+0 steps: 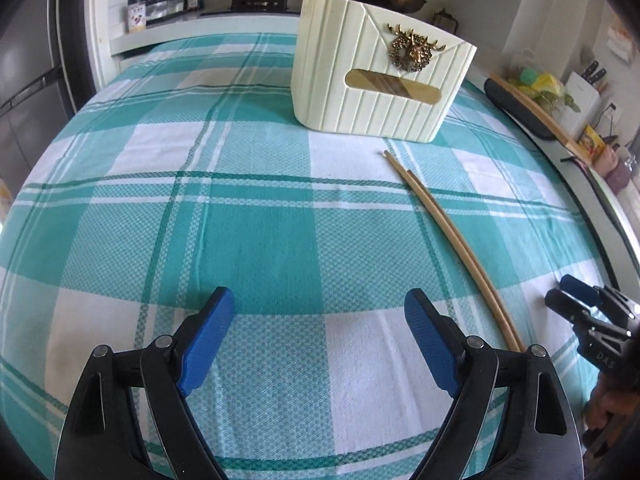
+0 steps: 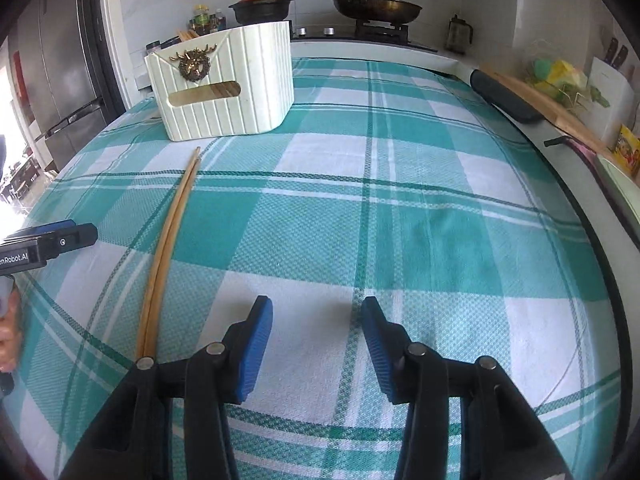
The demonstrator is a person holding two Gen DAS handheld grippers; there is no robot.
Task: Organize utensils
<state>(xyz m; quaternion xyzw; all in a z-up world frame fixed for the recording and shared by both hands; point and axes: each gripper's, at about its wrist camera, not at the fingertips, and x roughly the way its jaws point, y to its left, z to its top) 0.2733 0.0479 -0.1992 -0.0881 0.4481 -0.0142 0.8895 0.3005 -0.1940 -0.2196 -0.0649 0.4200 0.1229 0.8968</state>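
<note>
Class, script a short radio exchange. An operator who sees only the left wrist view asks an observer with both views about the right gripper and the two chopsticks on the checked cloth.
Operator: I only see the right gripper at the edge of my frame. Is it open?
Observer: Yes, the right gripper is open, with only the checked cloth showing between its jaws.
Operator: Where do the chopsticks lie relative to it?
Observer: The chopsticks lie outside its jaws, to the left of its left jaw, running away towards the far side of the cloth.
</note>
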